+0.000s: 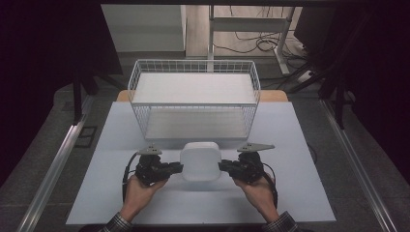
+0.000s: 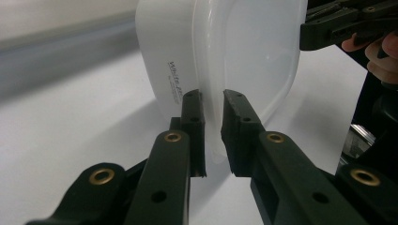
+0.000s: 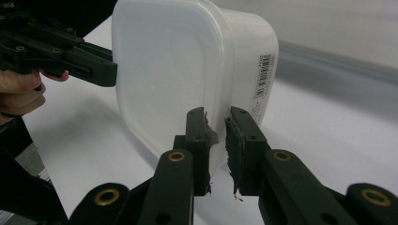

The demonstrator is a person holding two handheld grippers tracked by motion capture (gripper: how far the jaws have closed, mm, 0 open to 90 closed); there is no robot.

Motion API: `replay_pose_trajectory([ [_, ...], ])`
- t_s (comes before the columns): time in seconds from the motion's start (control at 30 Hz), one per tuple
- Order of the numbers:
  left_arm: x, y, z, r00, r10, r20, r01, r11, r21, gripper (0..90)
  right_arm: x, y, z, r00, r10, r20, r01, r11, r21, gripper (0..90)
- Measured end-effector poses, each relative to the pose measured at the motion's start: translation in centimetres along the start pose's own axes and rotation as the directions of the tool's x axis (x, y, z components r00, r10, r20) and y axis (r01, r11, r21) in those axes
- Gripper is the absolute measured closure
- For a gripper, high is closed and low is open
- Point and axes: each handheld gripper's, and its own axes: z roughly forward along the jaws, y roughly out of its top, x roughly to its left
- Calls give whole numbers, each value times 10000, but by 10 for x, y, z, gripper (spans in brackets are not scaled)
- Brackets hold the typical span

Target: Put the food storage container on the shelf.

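1. We see a white plastic container [image 1: 200, 161] with its lid on, at the near middle of the pale counter [image 1: 290, 193].
2. We see the left tool [image 1: 180, 167] at the container's left edge. In the left gripper view its jaws stand on either side of the lid rim [image 2: 212, 117], clenched on the container.
3. We see the right tool [image 1: 221, 166] at the container's right edge. In the right gripper view its jaws grip the rim [image 3: 218, 126] in the same way, grasping the container.
4. We note a hand [image 1: 140, 191] behind the left tool and a hand [image 1: 256, 189] behind the right tool, both entering from the near edge.
5. We see a white wire basket [image 1: 193, 96] on the counter just beyond the container, apart from it.
6. We read printed text [image 2: 176, 79] on one container wall and a barcode label [image 3: 263, 75] on another.
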Motion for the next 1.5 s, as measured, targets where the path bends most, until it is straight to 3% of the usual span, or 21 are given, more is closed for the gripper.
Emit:
replay_pose_trajectory([
  [0.57, -7, 48, -27, 9970, 592, -490, -624, 9959, -653, 803, 4, 48, -16, 9978, -655, 83, 659, 9946, -801, 788],
  [1.0, -11, 98, -57, 9921, 952, -814, -1050, 9865, -1254, 803, 11, 99, -34, 9946, -1019, 177, 1034, 9834, -1489, 788],
  [1.2, -12, 124, -71, 9898, 1046, -966, -1188, 9805, -1563, 803, 14, 131, -43, 9929, -1177, 197, 1193, 9759, -1825, 788],
  [1.5, -9, 159, -79, 9864, 1157, -1170, -1350, 9757, -1728, 802, 10, 162, -48, 9929, -1131, 355, 1181, 9700, -2123, 786],
])
